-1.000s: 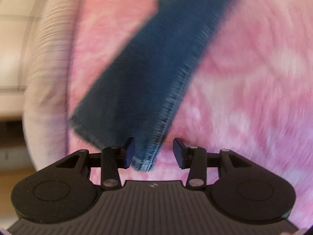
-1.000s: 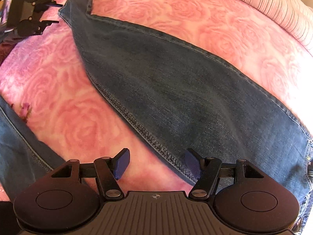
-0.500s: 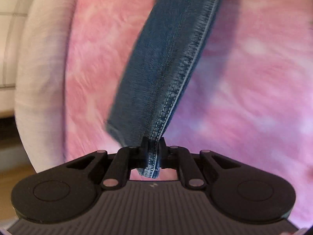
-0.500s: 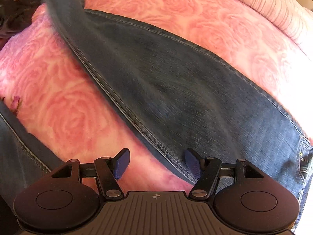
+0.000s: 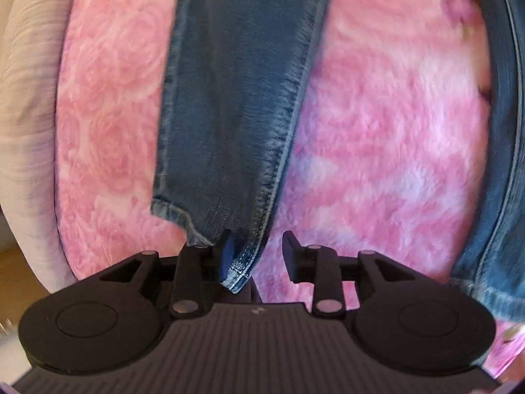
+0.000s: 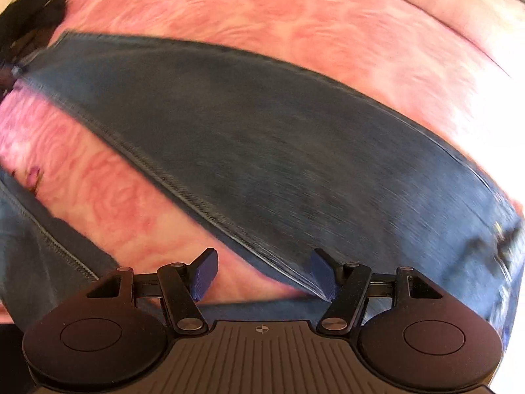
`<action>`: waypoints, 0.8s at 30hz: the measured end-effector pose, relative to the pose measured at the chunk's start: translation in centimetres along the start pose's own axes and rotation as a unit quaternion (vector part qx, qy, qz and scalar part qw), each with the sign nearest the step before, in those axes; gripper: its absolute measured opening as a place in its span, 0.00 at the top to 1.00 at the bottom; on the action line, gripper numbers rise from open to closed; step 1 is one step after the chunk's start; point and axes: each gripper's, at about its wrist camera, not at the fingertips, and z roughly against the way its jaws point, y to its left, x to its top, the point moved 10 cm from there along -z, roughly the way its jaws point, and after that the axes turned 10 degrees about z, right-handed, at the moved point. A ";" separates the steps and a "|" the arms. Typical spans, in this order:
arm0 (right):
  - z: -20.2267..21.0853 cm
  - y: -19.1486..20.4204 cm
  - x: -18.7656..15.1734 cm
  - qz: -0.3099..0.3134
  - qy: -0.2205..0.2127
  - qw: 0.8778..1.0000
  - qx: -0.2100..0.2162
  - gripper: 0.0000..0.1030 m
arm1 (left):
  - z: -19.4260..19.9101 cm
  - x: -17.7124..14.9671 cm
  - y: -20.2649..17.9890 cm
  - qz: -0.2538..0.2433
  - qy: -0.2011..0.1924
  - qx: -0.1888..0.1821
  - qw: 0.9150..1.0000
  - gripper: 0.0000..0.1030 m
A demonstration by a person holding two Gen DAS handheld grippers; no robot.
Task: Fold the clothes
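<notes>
A pair of blue jeans lies spread on a pink rose-print blanket. In the left wrist view one jeans leg (image 5: pixel 236 105) runs from the top down to its hem corner, which lies against my left finger (image 5: pixel 224 256). My left gripper (image 5: pixel 257 256) is open, jaws apart, not clamping the hem. The other leg (image 5: pixel 502 164) runs along the right edge. In the right wrist view a leg (image 6: pixel 279 151) crosses diagonally. My right gripper (image 6: pixel 265 275) is open just above its seam, near the crotch. The view is motion-blurred.
The pink blanket (image 5: pixel 387 151) covers a bed with a pale striped cover along its edge (image 5: pixel 26 105), also shown at the top of the right wrist view (image 6: pixel 426 3). Bare floor shows at lower left (image 5: pixel 10 262). The left gripper's dark blur sits at top left (image 6: pixel 29 13).
My left gripper closed on the jeans hem half a second ago and has now opened, letting it go. The leg has swung over. My right gripper stayed open and moved toward the crotch.
</notes>
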 end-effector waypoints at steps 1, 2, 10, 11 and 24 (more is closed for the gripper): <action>0.4 -1.0 -0.6 -0.019 -0.002 1.000 -0.007 0.36 | 0.6 0.6 0.5 0.021 -0.005 -0.007 1.000 0.72; 0.8 -2.1 -1.3 -0.039 -0.003 0.999 -0.014 0.36 | 1.4 1.3 1.0 0.042 -0.012 -0.010 0.999 0.72; 3.9 -15.2 -7.6 -0.176 -0.016 0.981 -0.079 0.36 | 6.0 11.4 3.0 0.128 -0.081 -0.023 0.988 0.69; 4.1 -17.2 -8.1 -0.182 -0.020 0.979 -0.086 0.36 | 6.4 13.7 2.7 0.128 -0.092 -0.026 0.987 0.69; -1.2 -38.1 -7.9 -0.212 -0.116 0.970 0.009 0.21 | 8.6 43.4 -3.8 0.107 -0.173 -0.082 0.976 0.44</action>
